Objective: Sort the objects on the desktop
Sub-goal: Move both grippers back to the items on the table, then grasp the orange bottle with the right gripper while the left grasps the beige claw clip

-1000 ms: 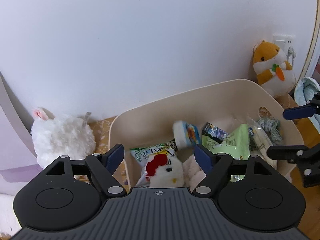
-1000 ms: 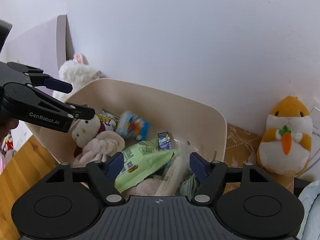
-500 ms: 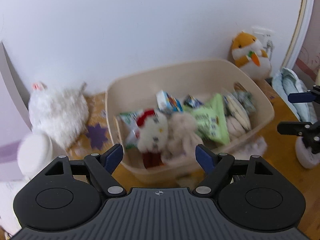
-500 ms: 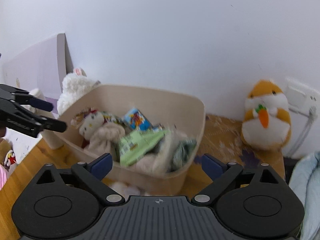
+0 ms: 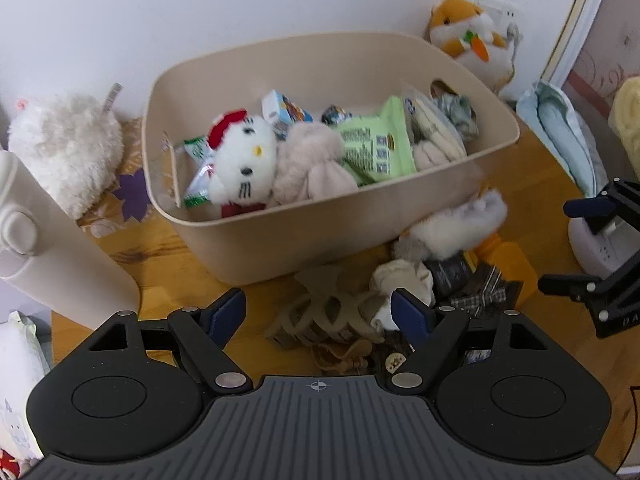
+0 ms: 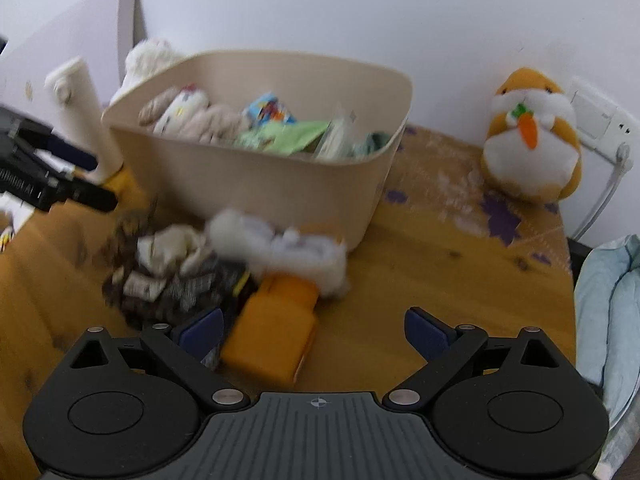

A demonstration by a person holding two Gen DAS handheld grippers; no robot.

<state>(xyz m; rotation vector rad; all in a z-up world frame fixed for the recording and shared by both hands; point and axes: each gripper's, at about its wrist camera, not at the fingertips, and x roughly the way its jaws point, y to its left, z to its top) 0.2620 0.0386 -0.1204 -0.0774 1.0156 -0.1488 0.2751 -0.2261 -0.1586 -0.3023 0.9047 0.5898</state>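
A beige bin [image 5: 304, 232] [image 6: 280, 184] on the wooden desk holds a white cat plush [image 5: 242, 164], a pink plush, a green snack bag [image 5: 372, 148] and a small blue box [image 5: 286, 110]. In front of it lies a pile: a beige hair claw [image 5: 324, 312], a white fluffy toy [image 5: 452, 228] [image 6: 280, 240], dark plaid cloth [image 5: 480, 292] and an orange box [image 6: 272, 336]. My left gripper [image 5: 320, 314] is open above the hair claw. My right gripper [image 6: 314, 330] is open and empty, close above the orange box.
A white fluffy plush [image 5: 64, 148] and a tall white bottle [image 5: 52, 248] stand left of the bin. An orange hamster plush [image 6: 532, 140] sits by the wall socket at the right. Light blue cloth [image 6: 608, 304] lies at the desk's right edge.
Both grippers have pulled back from over the bin and tilted down, so the pile in front of it has come into view. The blue box has settled in the bin.
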